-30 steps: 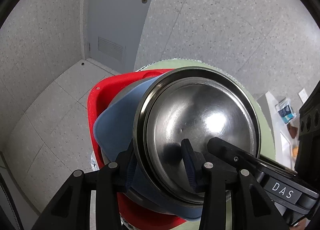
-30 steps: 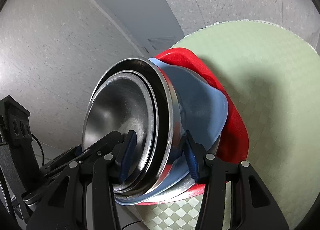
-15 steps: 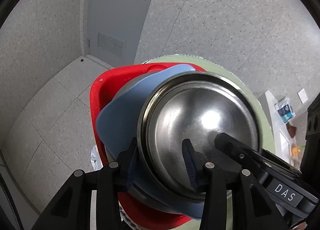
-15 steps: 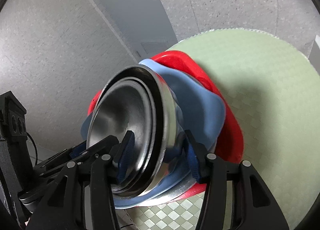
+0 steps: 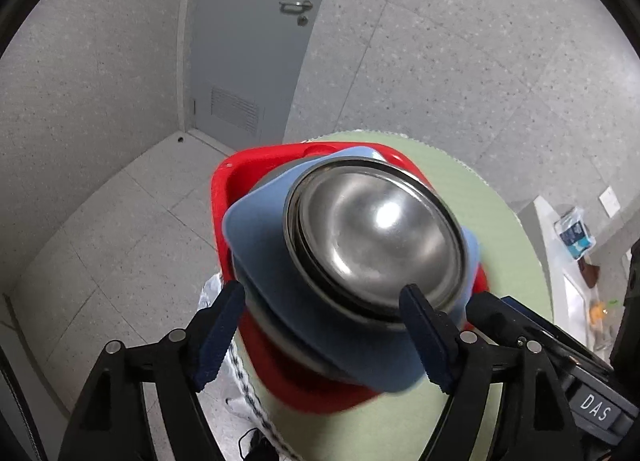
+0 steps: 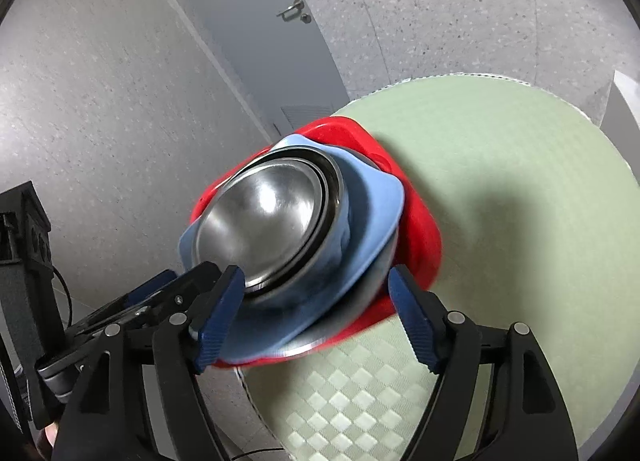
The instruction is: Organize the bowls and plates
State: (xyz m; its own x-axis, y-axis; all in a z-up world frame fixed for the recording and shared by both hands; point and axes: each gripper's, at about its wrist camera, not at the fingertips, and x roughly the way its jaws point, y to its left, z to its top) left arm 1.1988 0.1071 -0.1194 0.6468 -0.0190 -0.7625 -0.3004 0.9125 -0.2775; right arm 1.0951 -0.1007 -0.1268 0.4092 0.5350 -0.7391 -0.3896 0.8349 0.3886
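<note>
A round bench covered in a pale green checked mat fills the foreground, standing in a room with speckled grey walls, a grey tiled floor and a grey door with a lever handle and a low vent. Near the bench's edge sits a stack: steel bowls nested in a blue dish, over a red tray. The left hand-held gripper and the right hand-held gripper have both just been opening; their blue pads stand spread on either side of the stack's rim, pressing on nothing. A white ledge with small items lies beyond the bench.
</note>
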